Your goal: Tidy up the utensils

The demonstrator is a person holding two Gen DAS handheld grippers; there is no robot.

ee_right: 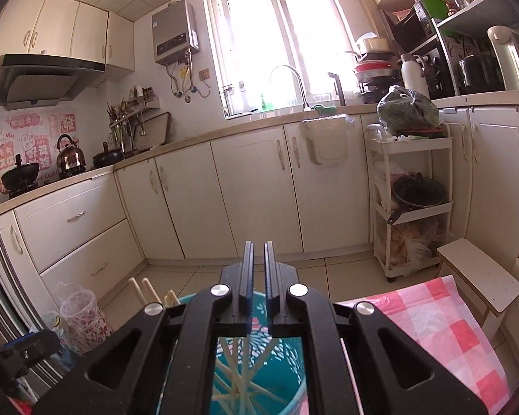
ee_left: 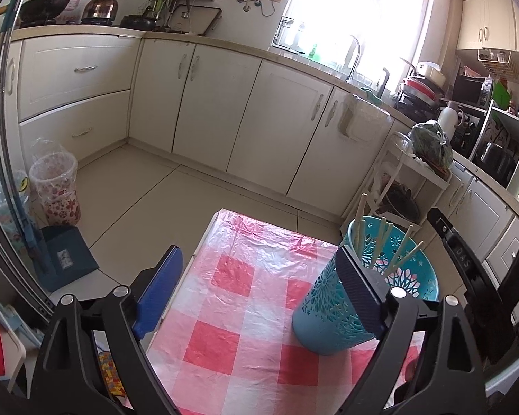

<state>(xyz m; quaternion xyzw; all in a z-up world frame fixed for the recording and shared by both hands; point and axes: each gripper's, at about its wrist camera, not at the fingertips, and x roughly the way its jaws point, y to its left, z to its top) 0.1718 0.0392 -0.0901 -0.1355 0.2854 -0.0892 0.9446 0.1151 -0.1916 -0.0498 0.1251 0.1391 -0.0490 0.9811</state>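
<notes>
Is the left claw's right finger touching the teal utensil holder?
Cannot tell. In the left wrist view the finger overlaps the teal utensil holder near its rim, but no contact or gap shows plainly.

1 blue cup (ee_left: 332, 311) w/ approx. 6 chopsticks (ee_left: 380, 238) in it. 1 pink check table cloth (ee_left: 231, 297). 2 grippers: left (ee_left: 259, 287), right (ee_right: 258, 276). 1 kettle (ee_left: 100, 5).

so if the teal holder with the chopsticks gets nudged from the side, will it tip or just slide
The teal holder looks tall and narrow, so a high push would probably tip it. Its cut-out plastic walls suggest it is light, and the chopsticks leaning out add little weight. The glossy pink checked tablecloth looks slick, so a low push may slide it.
</notes>
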